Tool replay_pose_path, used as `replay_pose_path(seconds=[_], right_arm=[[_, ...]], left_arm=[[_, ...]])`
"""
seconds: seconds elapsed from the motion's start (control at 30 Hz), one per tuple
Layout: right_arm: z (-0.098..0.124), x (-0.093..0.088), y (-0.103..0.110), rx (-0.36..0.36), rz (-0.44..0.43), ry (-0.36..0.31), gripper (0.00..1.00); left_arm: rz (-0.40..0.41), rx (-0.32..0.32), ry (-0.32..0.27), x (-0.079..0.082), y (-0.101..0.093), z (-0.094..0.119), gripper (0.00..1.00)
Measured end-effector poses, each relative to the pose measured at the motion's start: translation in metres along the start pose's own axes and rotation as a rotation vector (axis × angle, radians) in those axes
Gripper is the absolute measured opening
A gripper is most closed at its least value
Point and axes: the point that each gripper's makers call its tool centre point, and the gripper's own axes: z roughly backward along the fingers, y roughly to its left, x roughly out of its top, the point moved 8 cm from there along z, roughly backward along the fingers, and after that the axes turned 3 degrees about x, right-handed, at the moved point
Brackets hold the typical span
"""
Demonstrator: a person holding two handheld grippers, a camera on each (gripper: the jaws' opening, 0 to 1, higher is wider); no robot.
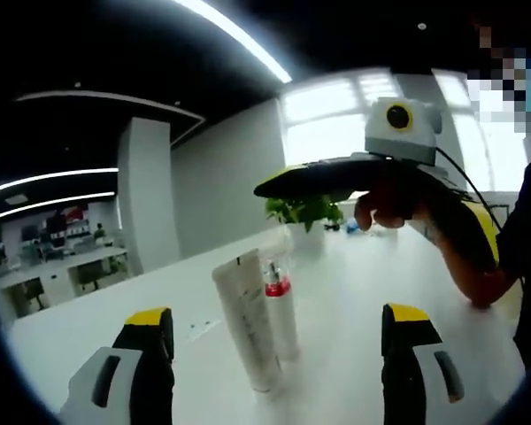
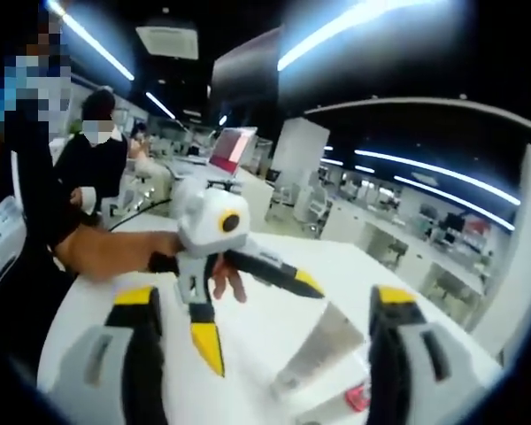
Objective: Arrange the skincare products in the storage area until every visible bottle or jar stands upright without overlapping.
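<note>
A pale squeeze tube (image 1: 248, 329) is being seen standing on the white table (image 1: 354, 292), its long axis close to vertical and leaning slightly, crimped flat end up and wider end down. Just behind it, touching or nearly so, a clear spray bottle (image 1: 280, 310) with a red collar is standing upright. Both are being framed between the yellow-tipped black jaws of the left gripper (image 1: 279, 341), which are being held wide apart with nothing between them.

In the right gripper view the same tube (image 2: 319, 354) is being shown with a silvery, matte face, slanting across the picture with its flat end toward the upper right; the bottle's red collar (image 2: 357, 397) is peeking out below it. The right gripper (image 2: 270, 341) is spread wide too, gripping nothing.

Beyond the products, the right gripper (image 1: 354, 177) is being held above the table by a hand (image 1: 398, 208), its jaws closed together there. A potted green plant (image 1: 305, 217) is sitting further back on the table. In the right gripper view the left gripper (image 2: 257, 319) is being carried open, one yellow tip pointing down, the other to the right. A masked person (image 2: 93, 155) in dark clothes is standing behind.
</note>
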Motion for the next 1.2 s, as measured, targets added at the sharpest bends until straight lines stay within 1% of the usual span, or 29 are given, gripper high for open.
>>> replay_pose_path(seconds=[0.1, 0.23, 0.5, 0.77, 0.87, 1.0, 1.2], right_arm=[[0.002, 0.002, 0.005, 0.008, 0.015, 0.016, 0.96], [0.004, 0.005, 0.010, 0.013, 0.026, 0.023, 0.96], [0.014, 0.004, 0.016, 0.017, 0.044, 0.070, 0.96], [0.020, 0.002, 0.029, 0.066, 0.073, 0.125, 0.93], [0.022, 0.004, 0.029, 0.069, 0.081, 0.123, 0.93], [0.021, 0.005, 0.033, 0.085, 0.092, 0.125, 0.92], [0.018, 0.008, 0.046, 0.132, 0.119, 0.133, 0.91]], left_arm=[[0.005, 0.000, 0.001, 0.002, -0.005, 0.005, 0.99], [-0.013, 0.009, 0.018, 0.001, -0.012, 0.015, 0.99], [-0.015, 0.036, 0.019, 0.006, -0.020, 0.050, 0.99], [-0.002, 0.070, 0.025, 0.010, -0.034, 0.086, 0.99], [-0.002, 0.078, 0.026, 0.011, -0.038, 0.096, 0.99], [-0.018, 0.098, 0.046, 0.009, -0.044, 0.107, 0.99], [-0.018, 0.126, 0.052, 0.009, -0.049, 0.125, 0.99]])
